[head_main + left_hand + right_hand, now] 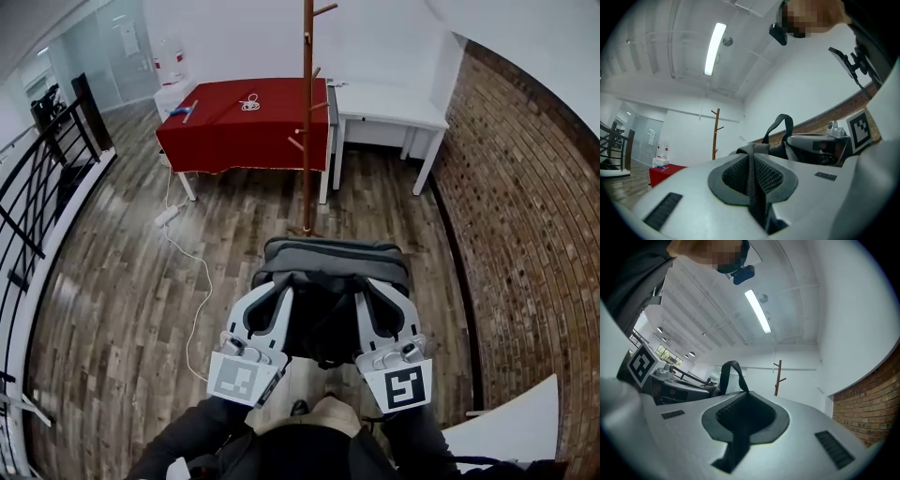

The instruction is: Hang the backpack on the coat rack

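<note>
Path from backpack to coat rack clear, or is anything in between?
Nothing visible in the way. The backpack faces the coat rack across open wood floor. The white cable lies off to the left; the red table stands behind the rack.

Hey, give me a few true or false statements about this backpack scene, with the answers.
1. The left gripper and the right gripper are both shut on the backpack. True.
2. The backpack hangs on the coat rack. False: the grippers hold it short of the rack, which is bare.
3. A red table stands beyond the rack. True.
4. The brick wall is at the head view's left. False: it is at the right, and a black railing is at the left.
</note>
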